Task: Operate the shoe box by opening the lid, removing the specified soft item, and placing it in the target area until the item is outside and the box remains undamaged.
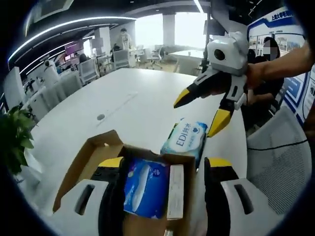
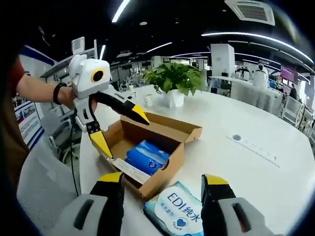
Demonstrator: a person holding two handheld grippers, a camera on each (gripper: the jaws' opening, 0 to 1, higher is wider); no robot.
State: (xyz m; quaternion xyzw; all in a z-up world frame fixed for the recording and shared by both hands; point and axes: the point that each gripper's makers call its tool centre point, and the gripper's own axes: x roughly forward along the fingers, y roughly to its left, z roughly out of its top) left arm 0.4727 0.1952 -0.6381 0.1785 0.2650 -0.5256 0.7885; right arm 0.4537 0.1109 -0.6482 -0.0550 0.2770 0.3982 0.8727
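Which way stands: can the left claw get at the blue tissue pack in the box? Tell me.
Probably yes. The cardboard box is open, the blue tissue pack lies uncovered inside, and the left claw, open, hangs right above it.

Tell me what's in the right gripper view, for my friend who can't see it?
An open cardboard box sits on a white table with a blue soft pack inside, and a pack of wipes lies on the table just outside it. The left gripper, jaws open, hovers over the box, and a potted plant stands behind.
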